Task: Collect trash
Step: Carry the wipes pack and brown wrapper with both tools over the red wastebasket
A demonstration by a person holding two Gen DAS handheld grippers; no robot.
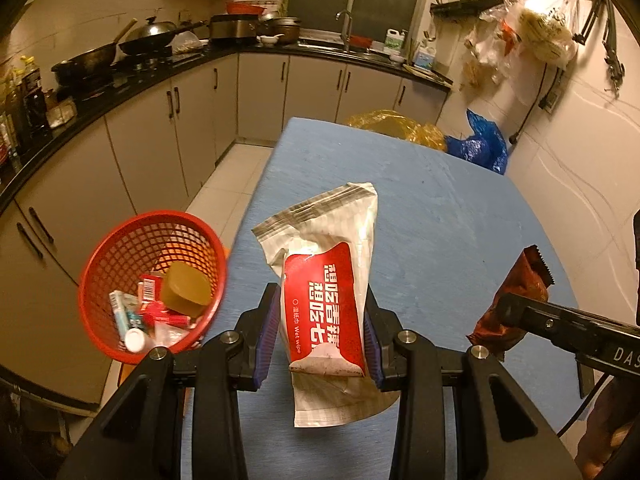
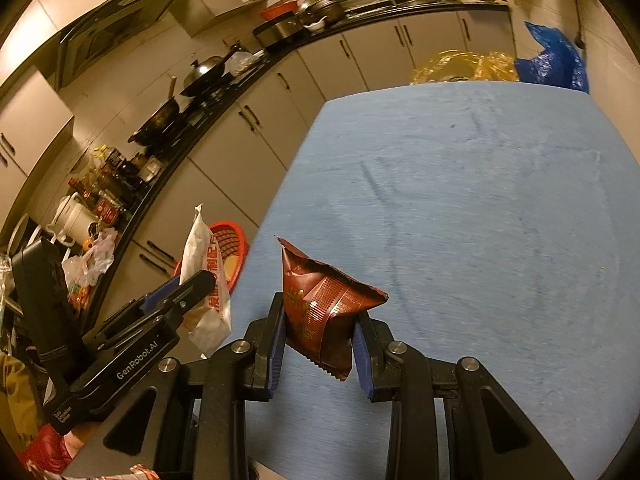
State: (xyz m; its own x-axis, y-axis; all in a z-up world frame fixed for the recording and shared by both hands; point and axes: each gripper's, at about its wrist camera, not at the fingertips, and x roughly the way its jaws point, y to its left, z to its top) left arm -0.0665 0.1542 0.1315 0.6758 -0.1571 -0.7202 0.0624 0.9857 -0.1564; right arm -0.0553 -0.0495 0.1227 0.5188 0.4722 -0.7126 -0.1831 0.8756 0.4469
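Left tongs (image 1: 320,332) clamp red-white wet-wipe packet (image 1: 324,280) above blue table (image 1: 440,208) edge, right tongs (image 2: 318,340) clamp brown snack wrapper (image 2: 324,304) over table, red basket (image 1: 148,280) of trash left of table.

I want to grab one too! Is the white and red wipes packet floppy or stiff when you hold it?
Probably floppy: the wet wipe packet bends and creases above the left gripper that pinches it. It is likely light, since it stays up from one pinch. Its shiny film may be a bit slippery.
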